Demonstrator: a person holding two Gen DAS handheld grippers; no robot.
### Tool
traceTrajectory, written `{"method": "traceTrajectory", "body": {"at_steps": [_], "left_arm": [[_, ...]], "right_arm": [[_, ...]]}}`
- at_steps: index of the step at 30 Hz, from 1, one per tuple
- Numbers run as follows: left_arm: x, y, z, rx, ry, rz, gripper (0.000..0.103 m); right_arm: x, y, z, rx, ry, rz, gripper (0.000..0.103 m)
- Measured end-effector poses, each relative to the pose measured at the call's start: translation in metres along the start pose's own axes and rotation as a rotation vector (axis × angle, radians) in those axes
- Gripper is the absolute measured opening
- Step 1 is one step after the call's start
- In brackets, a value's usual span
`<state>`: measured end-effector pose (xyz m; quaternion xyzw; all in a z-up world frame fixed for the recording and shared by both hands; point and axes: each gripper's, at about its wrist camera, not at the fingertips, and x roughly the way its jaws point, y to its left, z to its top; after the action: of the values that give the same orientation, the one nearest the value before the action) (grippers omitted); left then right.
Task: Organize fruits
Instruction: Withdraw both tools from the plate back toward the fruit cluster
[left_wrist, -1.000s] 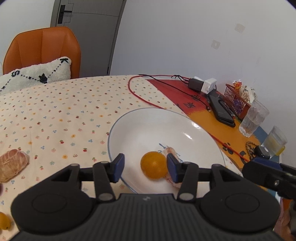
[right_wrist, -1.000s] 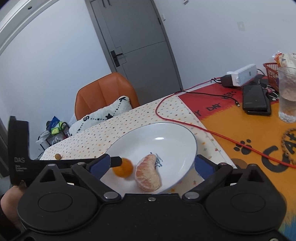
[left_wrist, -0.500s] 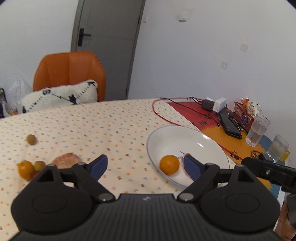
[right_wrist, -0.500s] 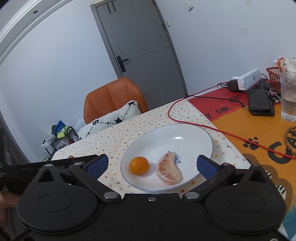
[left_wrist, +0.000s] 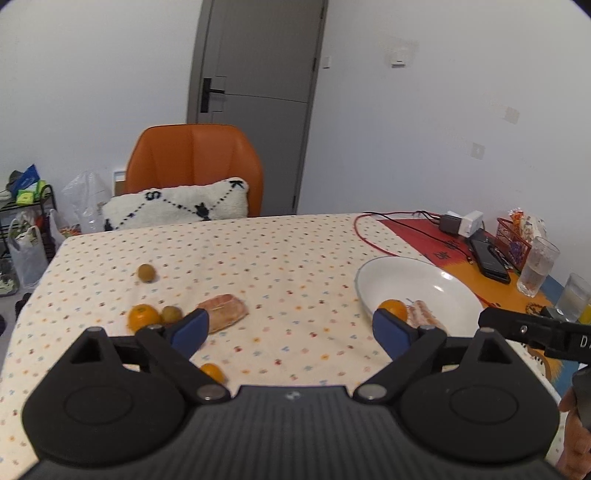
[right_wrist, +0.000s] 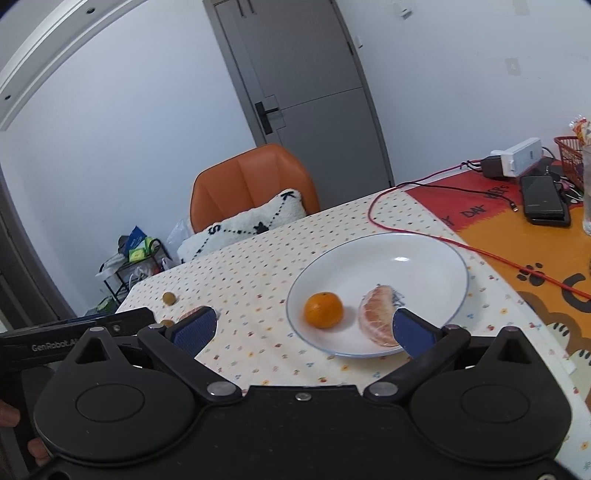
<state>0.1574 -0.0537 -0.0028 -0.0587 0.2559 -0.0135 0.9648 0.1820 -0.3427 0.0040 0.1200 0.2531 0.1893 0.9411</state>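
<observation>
A white plate (left_wrist: 417, 280) (right_wrist: 388, 266) on the dotted tablecloth holds a whole orange (left_wrist: 393, 309) (right_wrist: 323, 309) and a peeled citrus half (left_wrist: 424, 317) (right_wrist: 378, 314). Left of it on the cloth lie a second peeled piece (left_wrist: 225, 312), an orange (left_wrist: 142, 316), two small brownish fruits (left_wrist: 171, 314) (left_wrist: 146, 272) and a small orange fruit (left_wrist: 212, 371). My left gripper (left_wrist: 290, 328) hovers over the cloth between plate and loose fruit, its jaws opening with nothing between them. My right gripper (right_wrist: 304, 328) stands open just in front of the plate, holding nothing.
An orange chair (left_wrist: 194, 166) with a white pillow (left_wrist: 177, 208) stands behind the table. A red cable (right_wrist: 424, 236) runs past the plate. A phone (right_wrist: 543, 199), a charger (right_wrist: 517, 155), a red basket (left_wrist: 511, 240) and two glasses (left_wrist: 537, 266) crowd the right side.
My left gripper let go of the orange in the plate, opened wide and drew back to the left, bringing the loose fruit into view. The right gripper pulled back slightly.
</observation>
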Motion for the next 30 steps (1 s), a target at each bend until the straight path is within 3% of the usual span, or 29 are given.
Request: {"method": "traceTrajectory", "body": {"at_steps": [7, 30], "left_arm": [[-0.020, 0.032, -0.006, -0.048, -0.010, 0.077, 0.094], [-0.031, 0.096, -0.024, -0.147, 0.009, 0.109, 0.091]], "right_arm": [[0.008, 0.024, -0.003, -0.048, 0.032, 0.037, 0.103], [0.044, 0.075, -0.011, -0.108, 0.100, 0.153, 0.103]]}}
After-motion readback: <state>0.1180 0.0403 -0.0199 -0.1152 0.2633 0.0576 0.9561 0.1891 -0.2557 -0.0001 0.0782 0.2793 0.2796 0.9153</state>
